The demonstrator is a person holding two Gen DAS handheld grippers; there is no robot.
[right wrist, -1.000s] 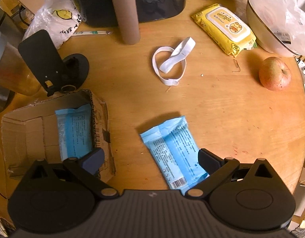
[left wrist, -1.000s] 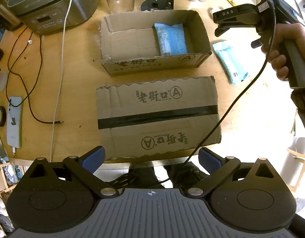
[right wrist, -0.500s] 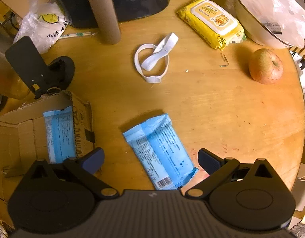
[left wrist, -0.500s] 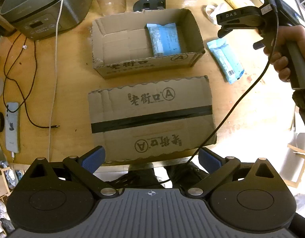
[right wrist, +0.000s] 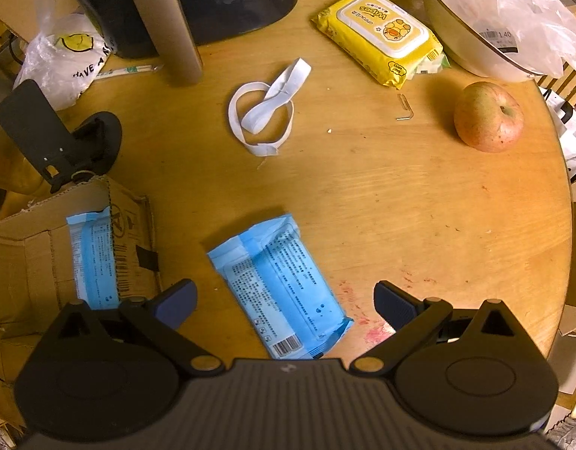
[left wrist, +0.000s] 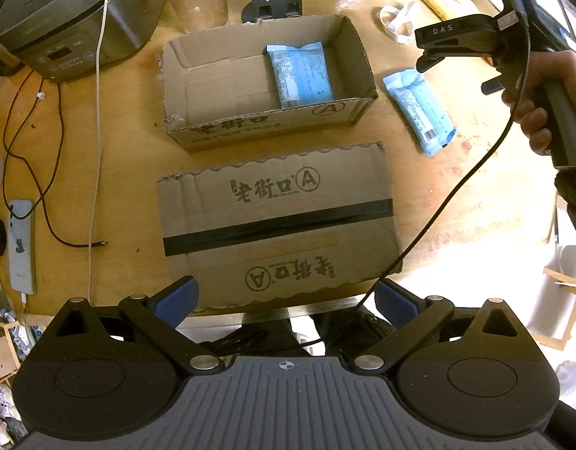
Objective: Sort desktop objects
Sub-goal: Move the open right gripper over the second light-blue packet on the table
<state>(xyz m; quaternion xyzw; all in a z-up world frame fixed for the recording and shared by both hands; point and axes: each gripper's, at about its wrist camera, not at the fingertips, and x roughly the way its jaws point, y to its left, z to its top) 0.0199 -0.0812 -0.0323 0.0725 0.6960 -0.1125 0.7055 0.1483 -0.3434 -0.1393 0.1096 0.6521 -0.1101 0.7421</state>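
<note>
A blue wipes pack (right wrist: 278, 288) lies flat on the round wooden table, right of the open cardboard box (left wrist: 365, 56). Inside that box rests a second blue pack (left wrist: 301, 75). My right gripper (right wrist: 284, 302) hovers open above the loose pack, its fingers straddling it without touching. The left wrist view shows the same loose pack (left wrist: 419, 112) and the right gripper (left wrist: 428, 50) held by a hand above it. My left gripper (left wrist: 284, 300) is open and empty at the table's near edge, over a flattened cardboard sheet (left wrist: 276, 221).
Further back lie a white elastic band (right wrist: 265, 108), a yellow wipes pack (right wrist: 378, 37), an apple (right wrist: 488, 116) and a bowl under plastic (right wrist: 475, 37). A cooker (left wrist: 74, 18), cables and a phone (left wrist: 21, 240) occupy the left side. A black stand (right wrist: 59, 138) stands behind the box.
My right gripper has drifted so the loose blue pack now sits more centred between its fingers. The left gripper's view slid slightly, bringing the box and pack more into frame. Both stay open.
</note>
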